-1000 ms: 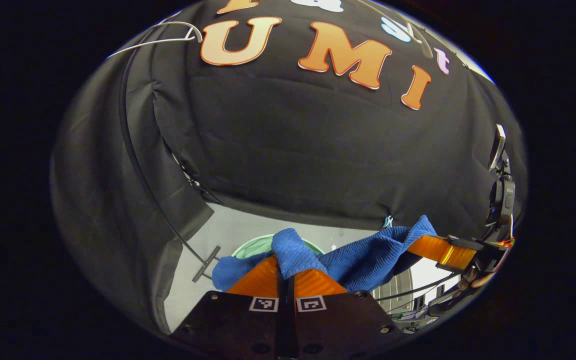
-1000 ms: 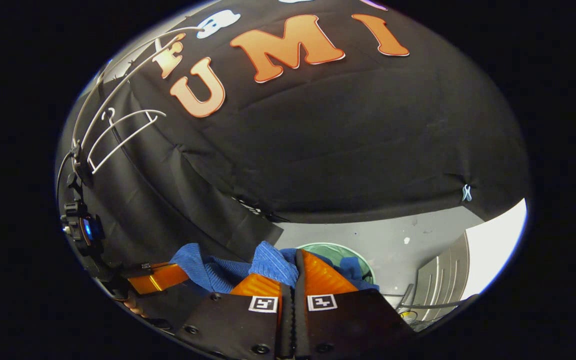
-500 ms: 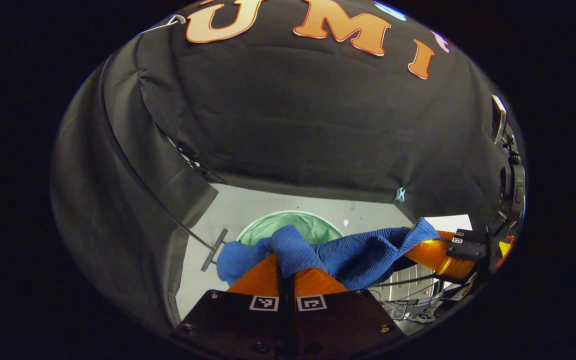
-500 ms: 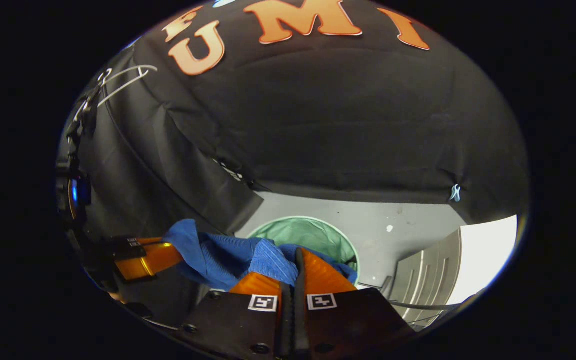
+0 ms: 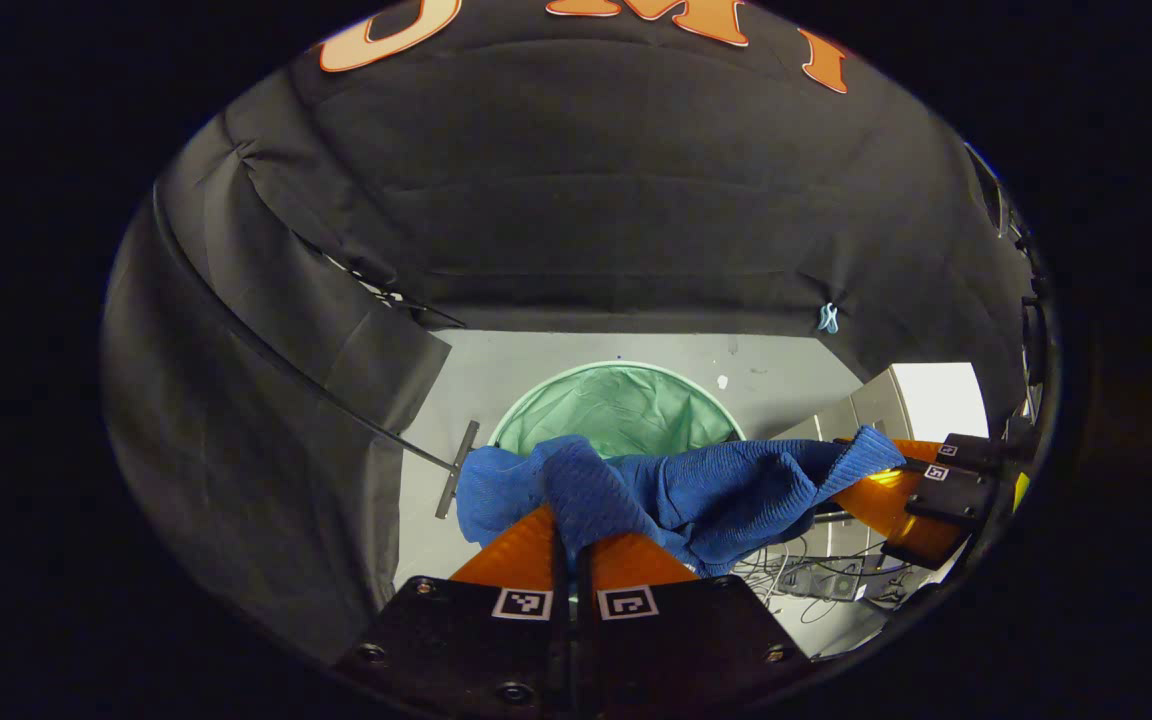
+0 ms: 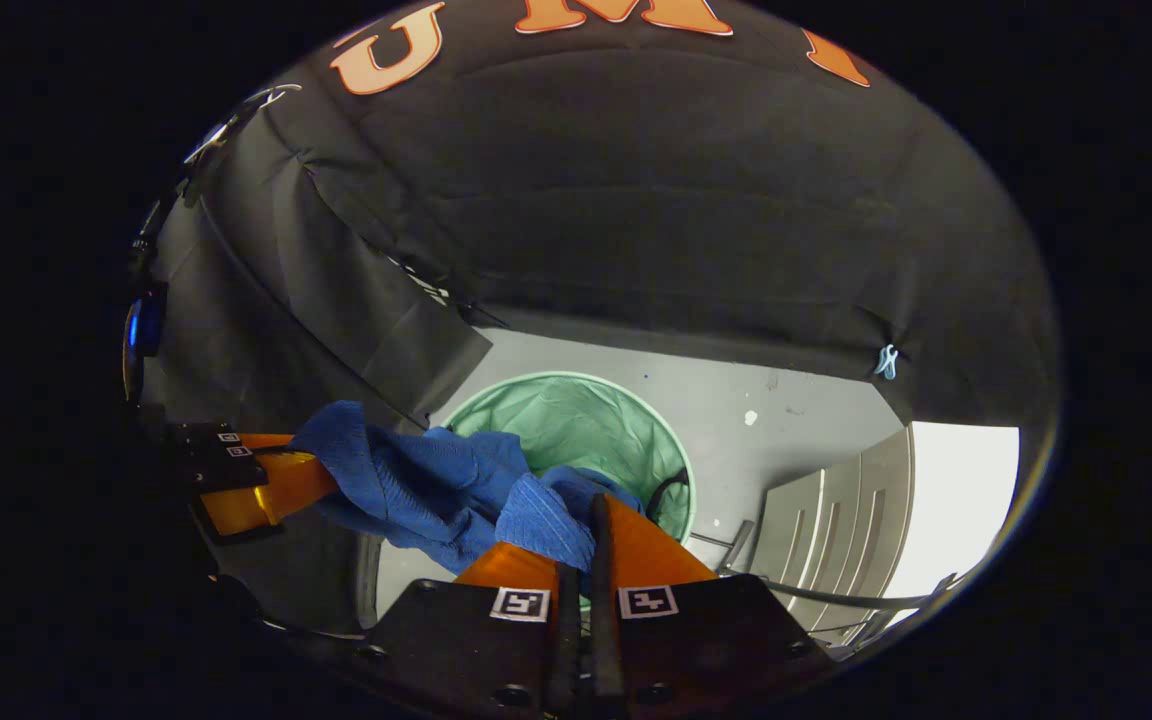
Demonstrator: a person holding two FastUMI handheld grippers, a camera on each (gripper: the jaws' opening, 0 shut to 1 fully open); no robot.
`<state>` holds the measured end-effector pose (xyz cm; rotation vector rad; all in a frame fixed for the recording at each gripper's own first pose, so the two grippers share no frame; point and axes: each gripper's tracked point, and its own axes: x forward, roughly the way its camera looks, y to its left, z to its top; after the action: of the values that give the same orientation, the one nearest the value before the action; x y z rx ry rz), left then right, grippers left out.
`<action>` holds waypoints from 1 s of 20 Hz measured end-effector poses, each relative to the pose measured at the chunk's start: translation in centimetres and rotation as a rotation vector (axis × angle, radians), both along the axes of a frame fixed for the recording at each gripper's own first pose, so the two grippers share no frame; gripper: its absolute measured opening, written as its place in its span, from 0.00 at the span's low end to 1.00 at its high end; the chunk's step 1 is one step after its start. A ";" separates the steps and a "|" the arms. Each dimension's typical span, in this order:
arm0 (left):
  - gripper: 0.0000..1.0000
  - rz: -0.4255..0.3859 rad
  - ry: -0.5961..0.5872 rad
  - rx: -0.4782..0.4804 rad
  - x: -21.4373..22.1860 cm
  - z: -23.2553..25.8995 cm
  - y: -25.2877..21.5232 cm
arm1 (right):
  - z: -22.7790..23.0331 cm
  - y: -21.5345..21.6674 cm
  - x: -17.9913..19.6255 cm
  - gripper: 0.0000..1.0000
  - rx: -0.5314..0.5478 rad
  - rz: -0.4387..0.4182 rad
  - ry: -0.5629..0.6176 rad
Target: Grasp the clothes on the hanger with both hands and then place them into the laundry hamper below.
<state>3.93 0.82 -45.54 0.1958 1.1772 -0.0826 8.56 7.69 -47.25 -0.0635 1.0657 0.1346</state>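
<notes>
A blue ribbed garment hangs stretched between the two grippers, above a round green laundry hamper on the grey floor. My left gripper is shut on one end of the cloth, which bunches over its fingers. In the left gripper view the right gripper holds the other end at the right. In the right gripper view my right gripper is shut on the blue garment, and the left gripper grips the far end at the left. The green hamper lies just beyond and below the cloth.
The black cloth wall closes the back and left. A thin white hanger shows high at the left. A grey slatted panel stands at the right on the floor, with cables near it. A dark rod lies left of the hamper.
Both grippers have tilted and moved downward with the garment; the hamper has come up into fuller view and the hanger has slid toward the top edge.
</notes>
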 end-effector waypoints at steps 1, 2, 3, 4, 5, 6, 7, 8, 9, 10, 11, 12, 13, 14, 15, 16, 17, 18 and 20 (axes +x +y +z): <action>0.06 0.008 0.008 -0.009 -0.3 0.3 -0.1 | 0.0 0.0 0.1 0.12 0.005 -0.014 -0.001; 0.08 0.016 0.016 -0.019 -0.5 0.4 -0.3 | 0.1 -0.4 0.1 0.20 0.007 -0.023 0.001; 0.14 0.023 0.021 -0.033 -0.7 0.1 -0.3 | 0.5 -0.4 0.4 0.28 0.015 -0.033 -0.005; 0.15 0.033 0.022 -0.041 -0.8 0.1 -0.2 | 0.7 -0.5 0.7 0.18 0.020 -0.043 -0.013; 0.22 0.038 0.013 -0.046 -0.7 0.2 0.0 | 1.2 -0.6 0.7 0.15 0.022 -0.051 -0.019; 0.27 0.042 0.002 -0.051 -0.5 0.4 0.1 | 1.2 -0.6 0.8 0.16 0.029 -0.055 -0.021; 0.35 0.046 -0.011 -0.051 -0.1 0.8 0.2 | 1.5 -0.6 0.8 0.17 0.032 -0.058 -0.027; 0.41 0.051 -0.024 -0.054 0.1 1.1 0.1 | 1.8 -0.8 0.7 0.30 0.030 -0.063 -0.032; 0.55 0.056 -0.036 -0.053 -0.1 1.8 -0.1 | 2.0 -0.7 0.7 0.43 0.041 -0.066 -0.033; 0.60 0.061 -0.043 -0.051 0.0 2.5 0.0 | 2.2 -0.7 0.3 0.32 0.045 -0.067 -0.024; 0.68 0.068 -0.050 -0.051 -0.4 2.9 0.1 | 2.3 -0.8 0.4 0.51 0.044 -0.069 -0.028; 0.67 0.084 -0.062 -0.050 -0.4 3.2 0.4 | 2.7 -0.9 0.3 0.54 0.043 -0.070 -0.030; 0.68 0.101 -0.077 -0.056 -0.1 3.6 0.4 | 3.0 -0.7 0.1 0.59 0.044 -0.070 -0.031; 0.69 0.119 -0.093 -0.075 -0.1 4.3 0.2 | 3.0 -0.9 -0.2 0.55 0.044 -0.071 -0.036; 0.72 0.132 -0.100 -0.090 -0.3 4.6 -0.1 | 3.2 -1.0 -0.2 0.69 0.042 -0.071 -0.043; 0.73 0.143 -0.108 -0.097 -0.5 5.1 -0.3 | 3.5 -0.9 -0.6 0.69 0.049 -0.068 -0.047; 0.78 0.150 -0.117 -0.101 -0.5 5.6 -0.4 | 3.9 -0.8 -0.7 0.75 0.047 -0.066 -0.050; 0.79 0.153 -0.128 -0.100 -0.5 6.2 -0.3 | 4.3 -0.9 -1.0 0.79 0.048 -0.062 -0.056; 0.79 0.149 -0.159 -0.095 -0.8 7.3 -0.8 | 5.7 -0.8 -1.0 0.75 0.048 -0.061 -0.089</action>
<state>3.16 0.06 -38.24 0.0301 1.0240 0.0082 7.52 6.85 -41.59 0.0066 0.9745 0.1010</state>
